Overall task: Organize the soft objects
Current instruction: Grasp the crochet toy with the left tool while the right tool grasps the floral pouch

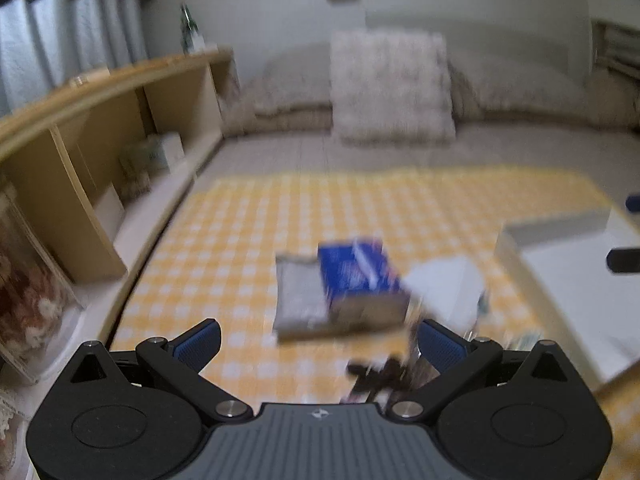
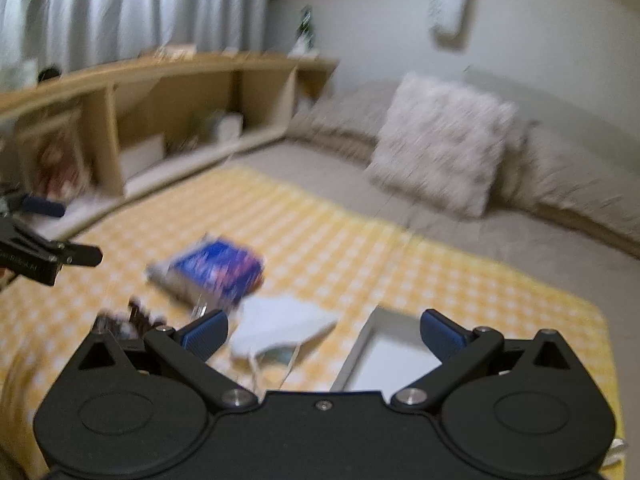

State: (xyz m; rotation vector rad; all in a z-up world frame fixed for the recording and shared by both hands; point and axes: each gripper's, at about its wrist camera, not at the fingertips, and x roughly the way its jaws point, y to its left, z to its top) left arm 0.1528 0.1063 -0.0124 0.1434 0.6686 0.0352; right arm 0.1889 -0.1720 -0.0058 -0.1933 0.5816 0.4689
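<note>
Both views are blurred by motion. A blue packet (image 1: 358,276) lies on a grey folded cloth (image 1: 298,300) on the yellow checked blanket (image 1: 248,240). A white cloth (image 1: 444,284) lies to its right, and a small dark item (image 1: 380,372) lies near my left gripper (image 1: 320,340), which is open and empty. In the right wrist view the blue packet (image 2: 218,268), the white cloth (image 2: 280,328) and the dark item (image 2: 128,322) lie ahead of my open, empty right gripper (image 2: 324,332). The left gripper (image 2: 52,258) shows at the left edge.
A white box (image 1: 568,280) stands at the right, also seen in the right wrist view (image 2: 384,360). A wooden shelf unit (image 1: 100,128) runs along the left. A fluffy pillow (image 1: 392,84) and beige bedding (image 1: 292,84) lie at the back of the bed.
</note>
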